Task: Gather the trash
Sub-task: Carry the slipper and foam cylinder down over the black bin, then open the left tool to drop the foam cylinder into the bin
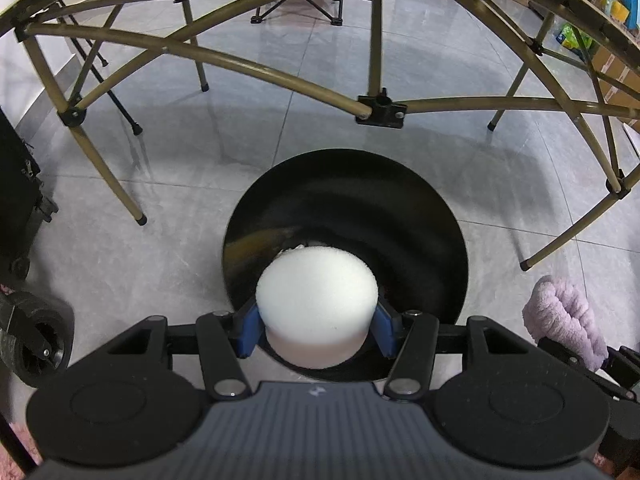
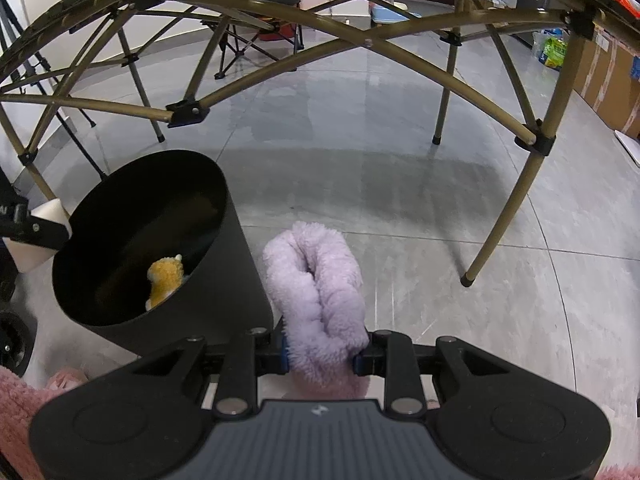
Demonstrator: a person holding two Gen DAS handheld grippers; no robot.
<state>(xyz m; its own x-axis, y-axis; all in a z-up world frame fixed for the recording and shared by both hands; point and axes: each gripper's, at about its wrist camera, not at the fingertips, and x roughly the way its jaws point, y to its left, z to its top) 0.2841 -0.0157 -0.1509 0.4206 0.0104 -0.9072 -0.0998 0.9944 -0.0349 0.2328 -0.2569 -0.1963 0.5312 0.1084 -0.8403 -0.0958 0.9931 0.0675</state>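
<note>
While grey tiled floor shows | left tool grips foam | right tool grips fleece

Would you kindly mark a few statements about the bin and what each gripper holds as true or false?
1. The left gripper holds a white foam puck. True.
2. The puck already lies on the bottom of the black bin. False: it is held between the fingers, above the bin's opening.
3. The right gripper is empty. False: it is shut on a fluffy lilac cloth.
4. A yellow plush toy lies inside the bin. True.
5. The bin lies on its side. False: it stands upright on the tiled floor.
</note>
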